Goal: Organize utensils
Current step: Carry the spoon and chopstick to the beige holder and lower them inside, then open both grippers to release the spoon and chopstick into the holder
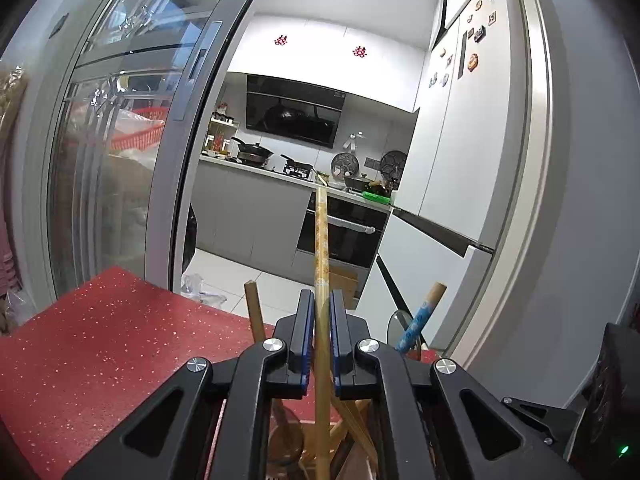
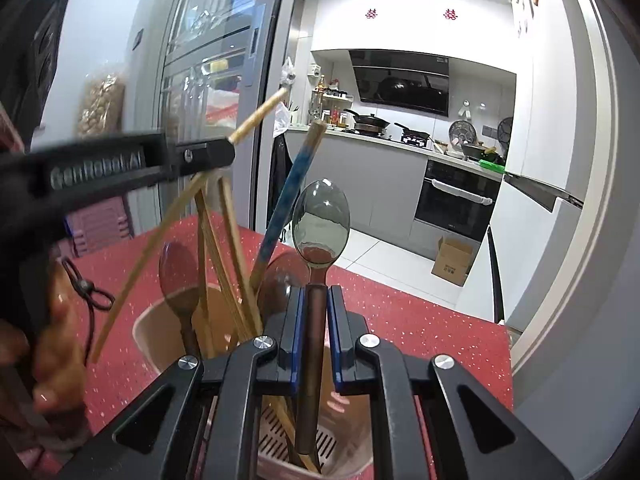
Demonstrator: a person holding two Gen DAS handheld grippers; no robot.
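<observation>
Two handheld grippers over a pink utensil holder [image 2: 148, 326] on red table [image 1: 100, 344]: left gripper [image 1: 321, 320] pinches a bamboo chopstick [image 1: 322, 240], right gripper [image 2: 316, 320] pinches a steel spoon [image 2: 320, 224] w/ handle aimed down into holder directly below, bowl up.

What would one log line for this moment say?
left gripper: shut on chopstick | right gripper: shut on spoon | both over utensil holder on red table

Utensil holder [image 2: 160, 330] on table [image 2: 420, 320], spoons [image 2: 178, 276] inside
</observation>
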